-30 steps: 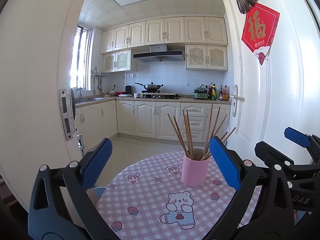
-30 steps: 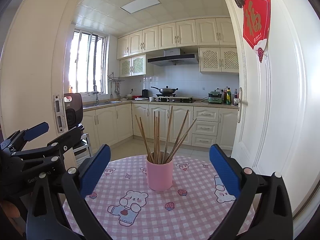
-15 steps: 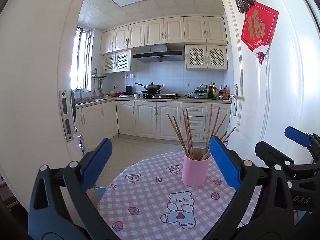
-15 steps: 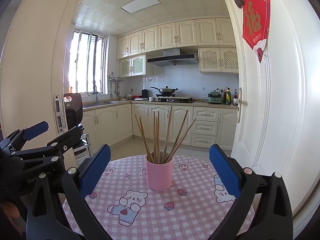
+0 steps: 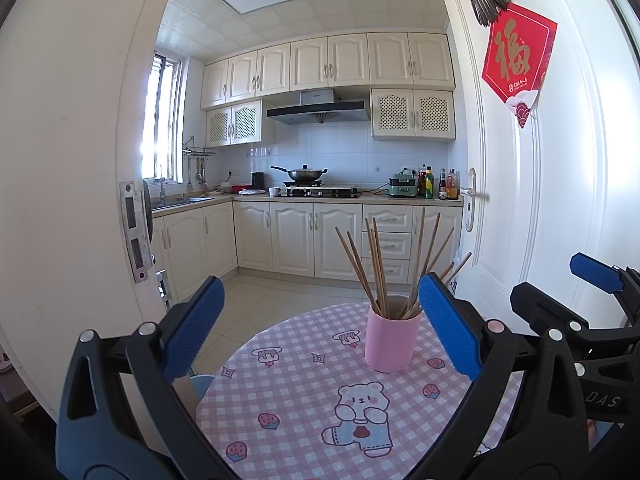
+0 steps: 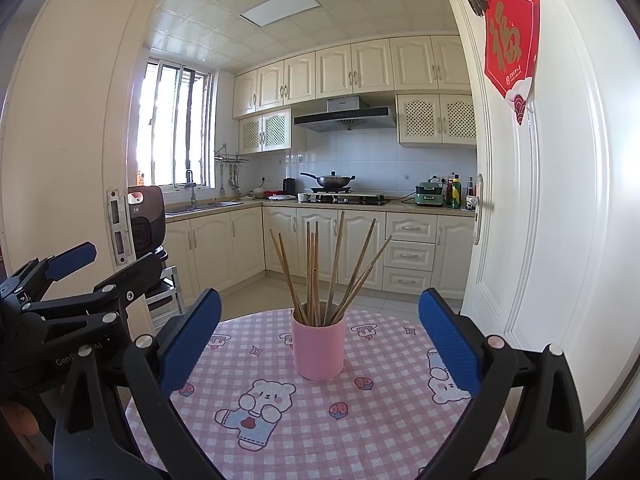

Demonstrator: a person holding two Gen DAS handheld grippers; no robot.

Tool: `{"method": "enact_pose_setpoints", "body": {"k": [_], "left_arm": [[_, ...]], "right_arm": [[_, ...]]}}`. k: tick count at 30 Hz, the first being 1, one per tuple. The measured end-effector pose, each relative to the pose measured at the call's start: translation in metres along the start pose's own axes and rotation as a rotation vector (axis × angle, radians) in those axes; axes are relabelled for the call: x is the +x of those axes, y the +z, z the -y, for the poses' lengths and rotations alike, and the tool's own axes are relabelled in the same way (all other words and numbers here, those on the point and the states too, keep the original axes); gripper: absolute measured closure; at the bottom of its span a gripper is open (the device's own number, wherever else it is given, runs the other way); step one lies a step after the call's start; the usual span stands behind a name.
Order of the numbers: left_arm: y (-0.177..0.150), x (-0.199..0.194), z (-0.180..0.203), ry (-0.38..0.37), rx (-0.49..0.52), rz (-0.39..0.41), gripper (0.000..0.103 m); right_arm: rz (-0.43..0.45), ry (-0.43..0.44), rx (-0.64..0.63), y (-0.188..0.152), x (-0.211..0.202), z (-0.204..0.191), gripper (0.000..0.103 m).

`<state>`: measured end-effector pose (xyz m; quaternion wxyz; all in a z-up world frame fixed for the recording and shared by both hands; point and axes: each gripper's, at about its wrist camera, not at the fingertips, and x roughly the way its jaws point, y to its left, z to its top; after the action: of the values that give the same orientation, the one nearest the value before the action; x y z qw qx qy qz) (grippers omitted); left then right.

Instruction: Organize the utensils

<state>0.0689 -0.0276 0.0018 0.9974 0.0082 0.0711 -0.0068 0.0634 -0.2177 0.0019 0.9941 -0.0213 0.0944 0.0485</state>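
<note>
Left wrist view shows the left hand-held gripper (image 5: pixel 320 328) with its blue-padded fingers (image 5: pixel 193 326) spread wide apart and nothing between them. It hovers above a round counter (image 5: pixel 304 408) covered in a pink checked cloth with bear and strawberry prints. A pink cup (image 5: pixel 390 338) stands upright on the cloth toward the right, just beside the inner face of the right finger in this view; whether they touch I cannot tell. A bundle of wooden chopsticks (image 5: pixel 380 268) stands in the cup, fanning outward at the tops. At the right edge, the right hand-held gripper (image 5: pixel 592 304) appears from the side.

From the right wrist view, the right hand-held gripper (image 6: pixel 320 336) is likewise spread wide, holding nothing. The cup (image 6: pixel 318 346) sits near the middle of the gap between its fingers, well clear of both pads and farther out on the counter (image 6: pixel 360 432). The chopsticks (image 6: pixel 324 272) lean in several directions inside it. The left hand-held gripper (image 6: pixel 80 280) shows at the left edge, off the counter's side.

Behind the counter lies a kitchen with cream cabinets (image 6: pixel 352 68), a wok (image 6: pixel 334 179) on the stove, and a white door (image 6: pixel 540 200) at right bearing a red decoration (image 6: pixel 508 40).
</note>
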Motion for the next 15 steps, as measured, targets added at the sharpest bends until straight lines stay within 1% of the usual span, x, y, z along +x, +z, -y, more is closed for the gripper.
{"method": "enact_pose_setpoints", "body": {"k": [15], "left_arm": [[-0.001, -0.0008, -0.0024, 0.001, 0.001, 0.0, 0.007]], "right_arm": [[-0.001, -0.006, -0.001, -0.0007, -0.0002, -0.0018, 0.008]]}}
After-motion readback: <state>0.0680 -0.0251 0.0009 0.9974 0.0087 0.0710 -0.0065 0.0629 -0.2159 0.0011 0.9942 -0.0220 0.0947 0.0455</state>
